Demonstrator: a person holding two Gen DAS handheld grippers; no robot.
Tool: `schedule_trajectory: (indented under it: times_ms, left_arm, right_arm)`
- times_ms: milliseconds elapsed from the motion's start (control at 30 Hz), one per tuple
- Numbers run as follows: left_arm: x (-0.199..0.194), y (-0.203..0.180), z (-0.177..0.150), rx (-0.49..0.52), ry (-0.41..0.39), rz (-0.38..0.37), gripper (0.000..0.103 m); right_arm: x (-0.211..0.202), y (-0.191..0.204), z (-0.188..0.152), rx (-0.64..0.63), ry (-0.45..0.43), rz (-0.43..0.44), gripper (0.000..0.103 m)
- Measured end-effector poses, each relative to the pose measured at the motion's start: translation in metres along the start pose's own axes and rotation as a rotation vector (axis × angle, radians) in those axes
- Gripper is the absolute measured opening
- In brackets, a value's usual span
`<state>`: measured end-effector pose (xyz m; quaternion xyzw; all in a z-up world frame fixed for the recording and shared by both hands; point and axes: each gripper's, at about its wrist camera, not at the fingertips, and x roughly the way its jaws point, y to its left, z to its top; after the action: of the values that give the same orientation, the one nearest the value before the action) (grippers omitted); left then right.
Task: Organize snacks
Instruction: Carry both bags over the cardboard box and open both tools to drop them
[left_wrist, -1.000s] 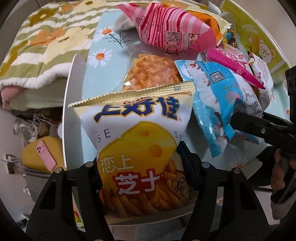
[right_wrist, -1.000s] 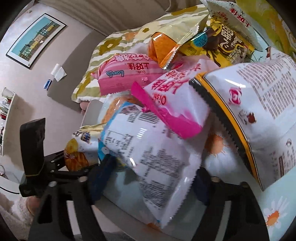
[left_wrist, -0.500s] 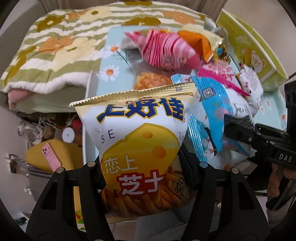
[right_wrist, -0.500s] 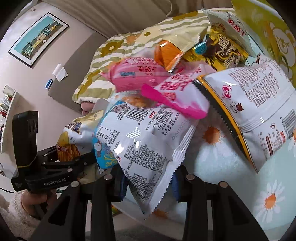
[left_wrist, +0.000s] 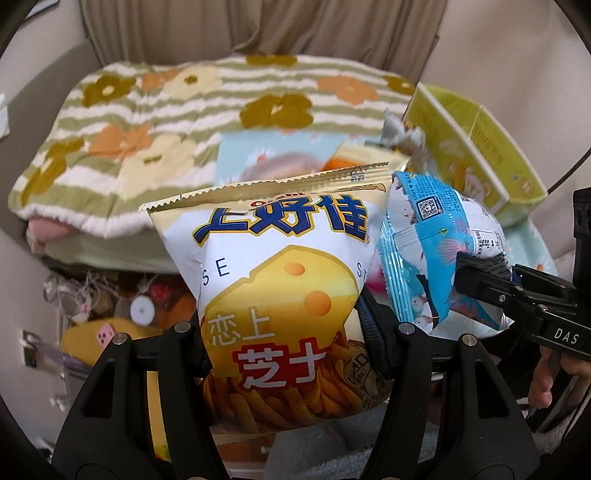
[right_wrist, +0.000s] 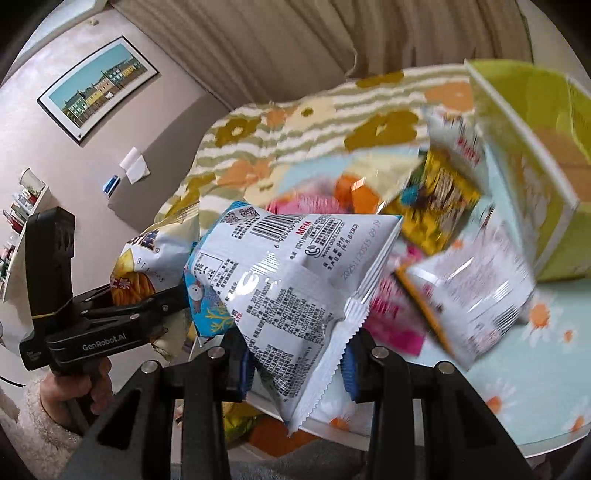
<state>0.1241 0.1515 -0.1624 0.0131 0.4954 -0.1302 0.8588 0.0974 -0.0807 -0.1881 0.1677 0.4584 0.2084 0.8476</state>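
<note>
We count two grippers, the left gripper (left_wrist: 284, 345) and the right gripper (right_wrist: 297, 363), each clamping one snack bag: one cheese-stick bag (left_wrist: 277, 284) and one blue-and-white bag (right_wrist: 291, 280). On the table (right_wrist: 517, 406) we see about five more bags, blurred, so the count is rough. One yellow-green box (right_wrist: 528, 166), one flowered blanket (left_wrist: 147, 122), one framed picture (right_wrist: 98, 86).

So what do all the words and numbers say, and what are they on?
"上好佳", "恋上", "芝士": white-and-yellow cheese snack bag in the left gripper.
"MPM": back of the blue-and-white foil snack bag in the right gripper; its small print is too small to read.
"DAS": right gripper's side, left view.
"GenRobot.AI": left gripper's side, right view.
Other packets: blurred.
</note>
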Motion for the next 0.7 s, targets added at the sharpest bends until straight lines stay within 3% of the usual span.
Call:
schedule_trajectory:
  times_ms: [300,500,700]
  left_arm:
    - [-0.011,-0.06,0.057,0.044,-0.1,-0.006,0.059]
    - [0.005,-0.131,0.099,0.046,-0.146,-0.027,0.059]
    - [0.04,-0.215,0.14,0.051,-0.143,-0.081,0.059]
  right_arm:
    - [-0.052,-0.045,0.047,-0.005,-0.113,-0.04,0.035]
    - [-0.095,-0.103,0.079,0.002,-0.142,-0.073,0.035]
    - [-0.134,-0.173,0.112,-0.013,-0.141,-0.192,0.035]
